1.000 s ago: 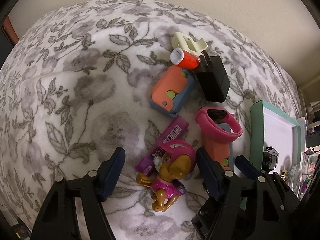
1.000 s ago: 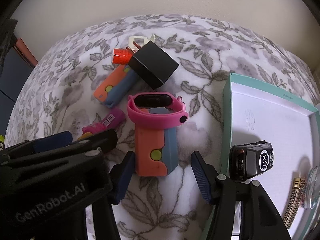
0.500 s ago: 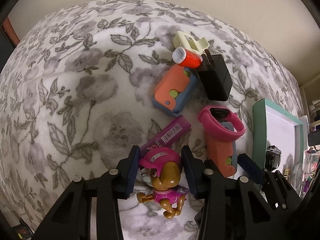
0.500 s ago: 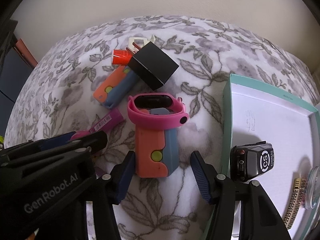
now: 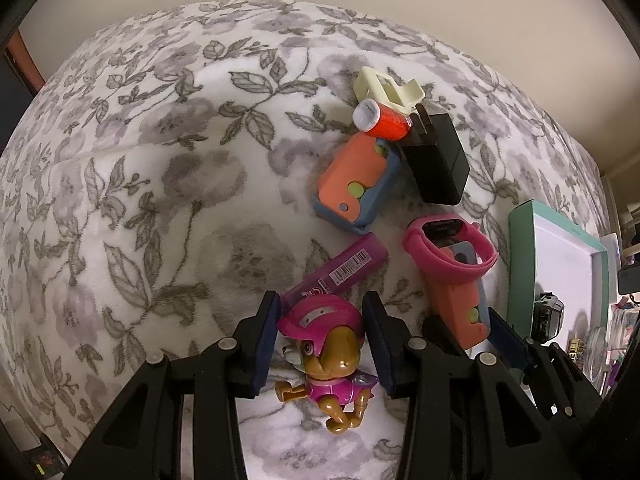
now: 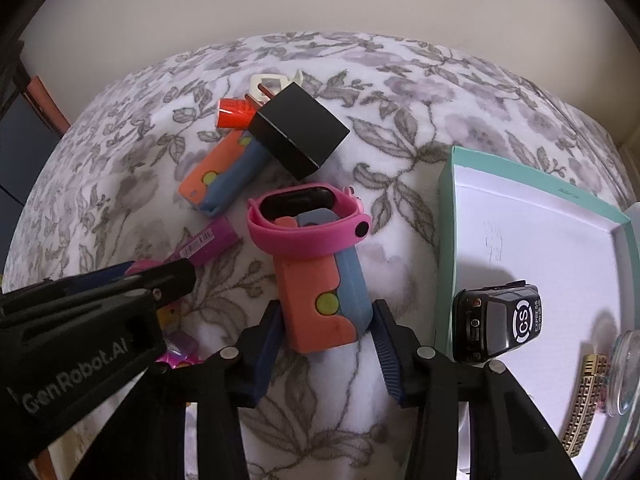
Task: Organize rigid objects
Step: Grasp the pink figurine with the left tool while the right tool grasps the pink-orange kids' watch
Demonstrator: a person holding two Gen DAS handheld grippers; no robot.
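Most of the sorting is left, by the look of it. The teal box (image 6: 444, 240) at the right edge of the floral bed (image 5: 160, 160) holds only a black gadget (image 6: 498, 322) and a few small items at its near end. Seven pieces lie on the blanket. The left claw (image 5: 320, 340) has its fingers either side of the toy pup (image 5: 324, 344), whose pink helmet nearly fills the gap; whether the pads press is unclear. The right claw (image 6: 326, 344) stands released around the near end of the orange-and-blue case (image 6: 320, 296), with a pink watch band (image 6: 308, 224) looped over its far end. Toward the far edge wait the second case (image 5: 354, 184), the black charger (image 5: 438, 164), orange spool (image 5: 382, 118), cream clip (image 5: 386, 86) and purple tube (image 5: 344, 272).
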